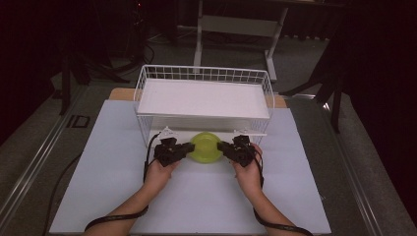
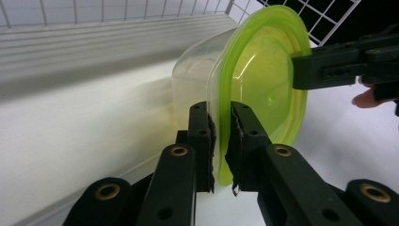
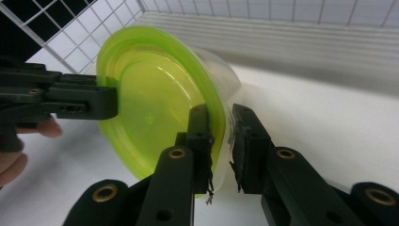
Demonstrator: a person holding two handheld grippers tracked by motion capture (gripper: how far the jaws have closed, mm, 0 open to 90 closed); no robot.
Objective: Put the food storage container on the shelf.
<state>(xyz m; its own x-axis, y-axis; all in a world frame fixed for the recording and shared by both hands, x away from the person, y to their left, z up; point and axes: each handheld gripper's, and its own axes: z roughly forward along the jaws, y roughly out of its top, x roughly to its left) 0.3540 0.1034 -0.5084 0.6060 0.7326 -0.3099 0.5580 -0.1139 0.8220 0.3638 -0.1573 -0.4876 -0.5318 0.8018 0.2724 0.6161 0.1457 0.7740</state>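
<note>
Two grippers hold the same thing from opposite sides: a clear plastic container [image 1: 205, 146] with a yellow-green lid [image 2: 263, 80]. I see it just in front of the white wire basket [image 1: 147, 78], at the open lower level under the basket's white shelf board [image 1: 204, 98], and I use this basket as my landmark.

My left gripper [image 1: 189, 149] is on the left side of the container, seen from the front of the basket. In the left gripper view its jaws are almost pressed together, and the rim of the lid sits in the narrow gap between the pads, so it is pinching the lid rim. My right gripper [image 1: 222, 146] is on the right side and does the same: in the right gripper view [image 3: 220, 136] the jaws are narrow and pinch the lid rim between the pads.

In both gripper views the container is turned on its side, with the lid facing away from the basket and the clear body pointing toward the inside of it. I cannot tell if the container touches the white worktop [image 1: 113, 162] or hangs a little above it.

Both of my hands are near the front edge of the basket, close to each other.
</note>
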